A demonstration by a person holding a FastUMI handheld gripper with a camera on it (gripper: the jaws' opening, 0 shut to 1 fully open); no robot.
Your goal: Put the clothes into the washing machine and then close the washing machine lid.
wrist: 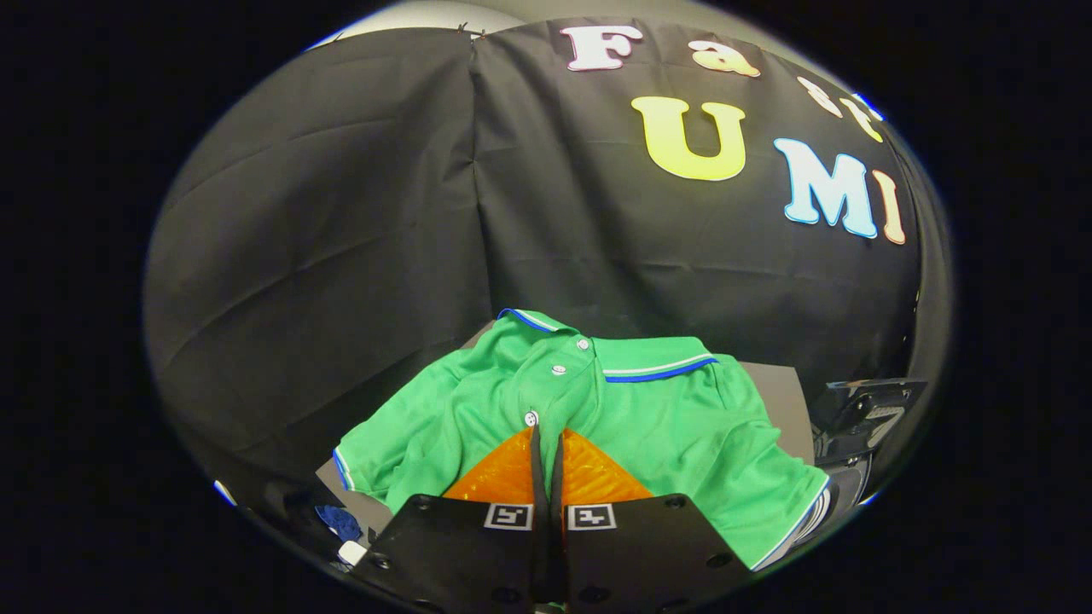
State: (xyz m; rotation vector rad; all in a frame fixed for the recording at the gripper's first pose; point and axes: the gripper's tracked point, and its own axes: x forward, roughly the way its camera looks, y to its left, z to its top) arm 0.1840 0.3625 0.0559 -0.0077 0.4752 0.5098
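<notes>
A green polo shirt (665, 426) with a blue-and-white trimmed collar and white buttons lies spread out on a grey surface (781, 401), front side up. My gripper (546, 437) hovers over the shirt's lower placket, its tips just short of the lowest button (531, 419). The two fingers stand pressed together with only a thin dark slit between them. I see no fabric pinched in that slit. The shirt's lower middle is hidden behind the fingers.
A dark machine part (866, 418) stands just past the shirt's right sleeve. Off the surface's left corner lie a small blue object (341, 522) and a white one (351, 553). The black cloth wall hangs close behind the shirt.
</notes>
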